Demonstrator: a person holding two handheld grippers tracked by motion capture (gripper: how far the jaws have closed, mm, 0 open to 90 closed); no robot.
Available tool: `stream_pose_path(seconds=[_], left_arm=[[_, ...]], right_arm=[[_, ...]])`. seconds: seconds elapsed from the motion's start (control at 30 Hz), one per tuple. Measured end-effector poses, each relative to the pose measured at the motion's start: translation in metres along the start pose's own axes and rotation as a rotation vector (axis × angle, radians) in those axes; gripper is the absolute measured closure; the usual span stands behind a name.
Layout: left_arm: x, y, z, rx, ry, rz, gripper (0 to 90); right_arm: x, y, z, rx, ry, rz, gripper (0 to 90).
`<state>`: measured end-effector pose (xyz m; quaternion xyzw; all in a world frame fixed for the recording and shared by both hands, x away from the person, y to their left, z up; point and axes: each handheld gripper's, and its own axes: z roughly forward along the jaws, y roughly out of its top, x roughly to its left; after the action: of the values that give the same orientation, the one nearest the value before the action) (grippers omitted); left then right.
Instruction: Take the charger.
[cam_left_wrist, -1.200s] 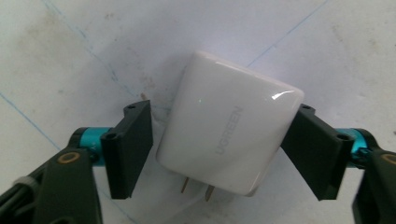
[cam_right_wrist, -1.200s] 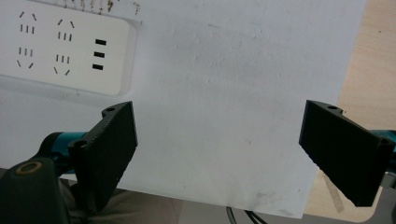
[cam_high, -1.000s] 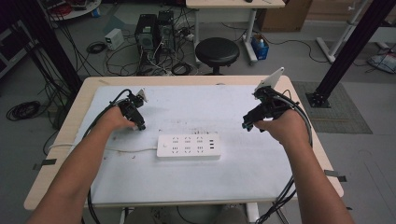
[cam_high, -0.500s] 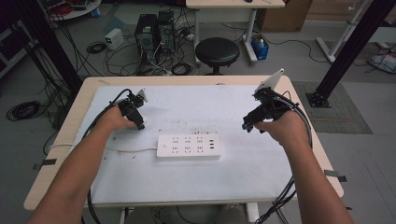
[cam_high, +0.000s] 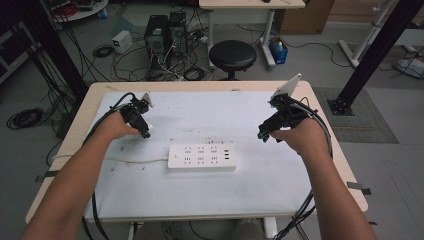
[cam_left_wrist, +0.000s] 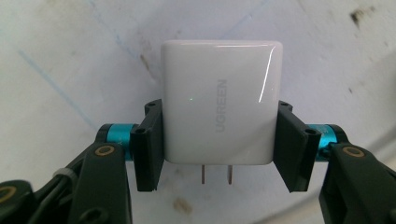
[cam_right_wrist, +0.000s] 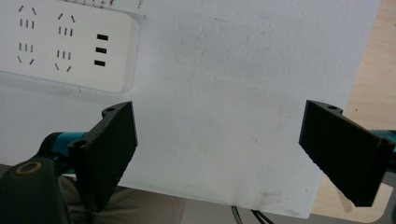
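A white rectangular power strip (cam_high: 202, 156) lies flat on the white mat (cam_high: 260, 185) covering the light wooden table (cam_high: 320, 100). Beyond the table stand a round black stool (cam_high: 232, 54) and two black computer towers (cam_high: 165, 35).

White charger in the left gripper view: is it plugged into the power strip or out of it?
Out. The white charger sits clamped between the left gripper's fingers, both prongs bare, apart from the power strip.

Wooden table (cam_high: 320, 107), white sheet (cam_high: 200, 192) over top (smudged); power strip (cam_high: 201, 156) lying mid-sheet, cord (cam_high: 135, 160) trailing left.
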<state>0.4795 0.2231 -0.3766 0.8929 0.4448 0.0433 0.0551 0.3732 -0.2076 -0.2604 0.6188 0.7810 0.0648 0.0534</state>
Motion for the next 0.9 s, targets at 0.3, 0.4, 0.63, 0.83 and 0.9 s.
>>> stream_pose_path(seconds=[0.3,0.4,0.63,0.83,0.9], left_arm=[[-0.018,-0.017,-0.051,-0.042,0.014,0.015,42.6],[-0.023,-0.021,-0.061,-0.059,0.013,0.007,42.6],[-0.042,-0.033,-0.087,-0.058,0.031,0.008,42.6],[-0.061,-0.048,-0.11,-0.068,0.045,0.017,42.6],[-0.065,-0.054,-0.118,-0.079,0.048,0.011,42.6]], right_arm=[[0.007,0.001,0.001,-0.005,-0.014,-0.016,10.9],[0.008,0.001,0.001,-0.007,-0.009,-0.018,10.9],[0.013,-0.003,-0.001,-0.006,-0.005,-0.018,10.9],[0.014,-0.008,-0.005,-0.008,-0.009,-0.024,10.9],[0.015,-0.009,-0.007,-0.016,-0.007,-0.022,10.9]])
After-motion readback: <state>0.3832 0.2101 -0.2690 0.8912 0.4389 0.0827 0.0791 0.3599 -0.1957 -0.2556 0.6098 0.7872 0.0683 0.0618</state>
